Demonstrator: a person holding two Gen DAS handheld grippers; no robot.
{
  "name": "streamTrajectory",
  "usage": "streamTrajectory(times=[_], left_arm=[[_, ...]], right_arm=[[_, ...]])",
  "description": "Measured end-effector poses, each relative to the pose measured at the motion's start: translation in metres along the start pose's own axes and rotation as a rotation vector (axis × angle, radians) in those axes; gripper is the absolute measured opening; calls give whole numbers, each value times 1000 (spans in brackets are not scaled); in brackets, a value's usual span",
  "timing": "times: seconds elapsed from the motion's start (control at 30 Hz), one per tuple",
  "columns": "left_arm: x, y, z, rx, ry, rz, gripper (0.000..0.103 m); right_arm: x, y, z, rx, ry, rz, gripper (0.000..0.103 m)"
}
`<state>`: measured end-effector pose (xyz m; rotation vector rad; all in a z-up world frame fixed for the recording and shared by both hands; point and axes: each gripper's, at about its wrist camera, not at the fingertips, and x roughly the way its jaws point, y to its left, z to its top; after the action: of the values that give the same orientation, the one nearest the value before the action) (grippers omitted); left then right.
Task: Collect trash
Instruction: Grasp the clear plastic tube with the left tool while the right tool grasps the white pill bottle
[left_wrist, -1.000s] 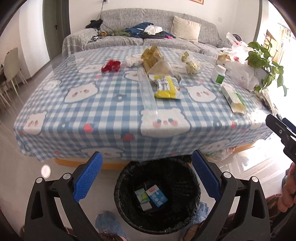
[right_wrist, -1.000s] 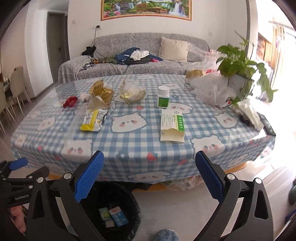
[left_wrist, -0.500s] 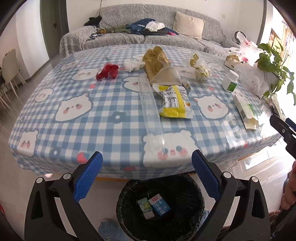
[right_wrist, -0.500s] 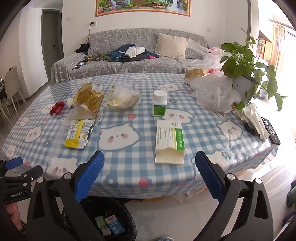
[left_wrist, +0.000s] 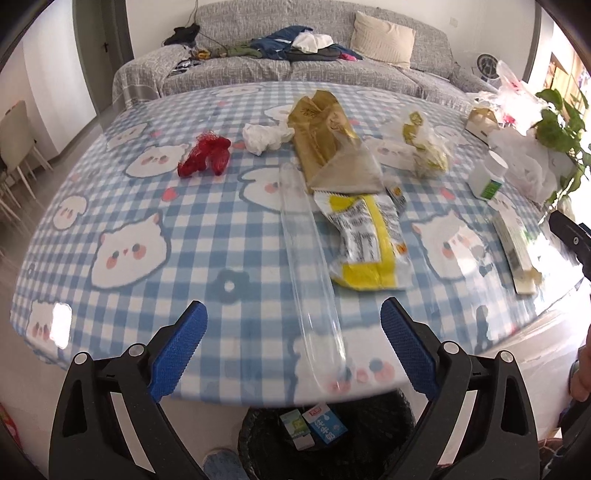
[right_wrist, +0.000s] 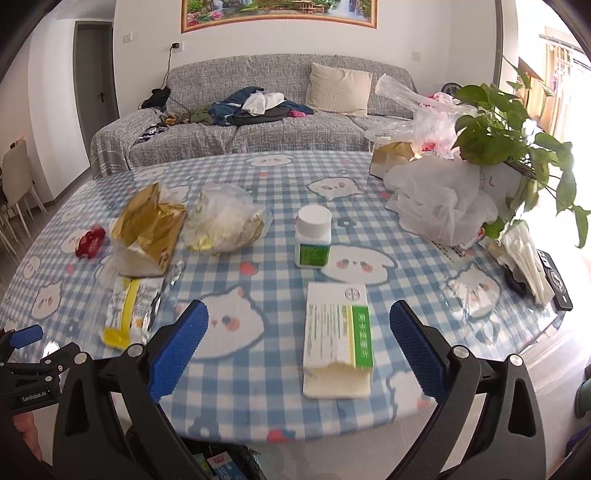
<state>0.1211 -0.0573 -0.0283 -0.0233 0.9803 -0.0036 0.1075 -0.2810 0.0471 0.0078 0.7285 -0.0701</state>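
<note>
Trash lies on the checked tablecloth (left_wrist: 147, 206): a long clear plastic tube (left_wrist: 308, 254), a yellow wrapper (left_wrist: 365, 243), a gold bag (left_wrist: 325, 129), red netting (left_wrist: 205, 155), a white tissue (left_wrist: 264, 136) and a crinkled clear bag (left_wrist: 424, 147). My left gripper (left_wrist: 293, 334) is open and empty, at the table's near edge by the tube's end. My right gripper (right_wrist: 297, 338) is open and empty, near a white-green medicine box (right_wrist: 338, 338). A white pill bottle (right_wrist: 313, 236) stands beyond it. A black bin (left_wrist: 369, 439) below the table edge holds small cartons.
White plastic bags (right_wrist: 439, 206), a potted plant (right_wrist: 509, 147) and a remote (right_wrist: 554, 284) crowd the table's right side. A grey sofa (right_wrist: 277, 122) with clothes stands behind. Chairs (left_wrist: 14, 155) stand at the left.
Both grippers rose and moved forward over the table edge. The bin has slid down towards the bottom of both views. Both stay open and empty.
</note>
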Motion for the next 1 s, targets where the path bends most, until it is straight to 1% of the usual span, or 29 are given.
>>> streamTrajectory(times=[0.2,0.27,0.37,0.47,0.57,0.67,0.7,0.83,0.97,1.0], left_arm=[[23,8,24,-22,25,7,89],[30,10,31,-29,33,13,88],[46,12,41,-36,67,25,85],[57,13,46,-45,90,22,82],[66,14,51,-49,111,26,78],[73,16,54,-64,132,22,71],[75,16,55,-74,143,20,67],[75,16,55,-72,146,24,55],[74,18,57,-66,154,40,48],[74,18,57,-67,154,43,44]], right_arm=[[28,3,21,-11,7,1,94],[39,4,27,-16,17,0,91],[57,5,39,-24,32,2,88],[74,0,49,-13,44,8,85],[91,-5,57,1,61,17,80],[105,-10,66,15,74,30,75],[108,-12,67,22,78,33,73],[125,-17,74,36,90,31,66],[141,-21,75,44,121,25,59],[143,-22,74,45,127,23,56]])
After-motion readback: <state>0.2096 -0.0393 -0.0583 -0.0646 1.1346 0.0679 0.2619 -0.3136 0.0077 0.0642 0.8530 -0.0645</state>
